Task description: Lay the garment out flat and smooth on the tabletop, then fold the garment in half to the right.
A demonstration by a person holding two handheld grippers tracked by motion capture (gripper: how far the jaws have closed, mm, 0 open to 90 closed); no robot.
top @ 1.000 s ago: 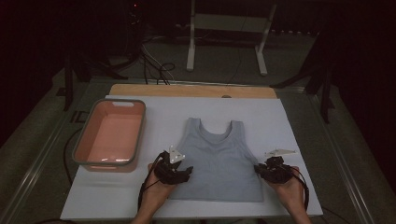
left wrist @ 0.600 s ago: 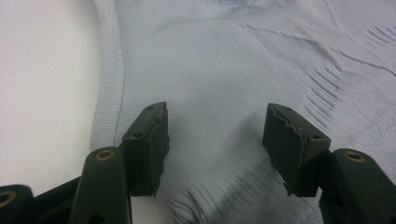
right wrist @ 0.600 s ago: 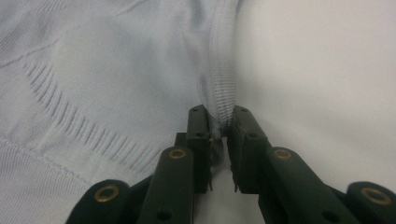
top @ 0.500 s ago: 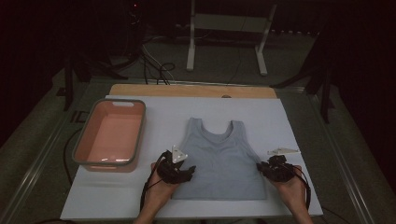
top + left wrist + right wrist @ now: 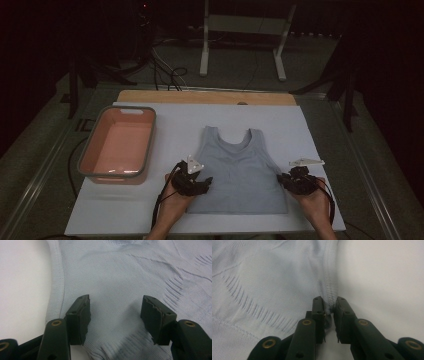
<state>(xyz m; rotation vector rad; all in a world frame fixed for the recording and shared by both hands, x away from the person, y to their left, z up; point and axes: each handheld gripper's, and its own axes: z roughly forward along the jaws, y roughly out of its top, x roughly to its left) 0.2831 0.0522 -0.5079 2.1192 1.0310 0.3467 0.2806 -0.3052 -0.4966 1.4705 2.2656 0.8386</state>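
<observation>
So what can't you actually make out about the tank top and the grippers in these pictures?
- High view: the tank top's side edges lie under the left hand-held gripper and right hand-held gripper; the jaws are too small to read.
- Left gripper view: the picture's edges crop the tank top.
- Right gripper view: the ribbed edge runs between the jaws, which cover it there.

A pink tub (image 5: 119,147) with a grey rim sits left on the white table (image 5: 310,135) — empty.

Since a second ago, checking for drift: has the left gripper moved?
Cannot tell: the left gripper sits at the vest's left edge, beside the tub, much as before.
</observation>
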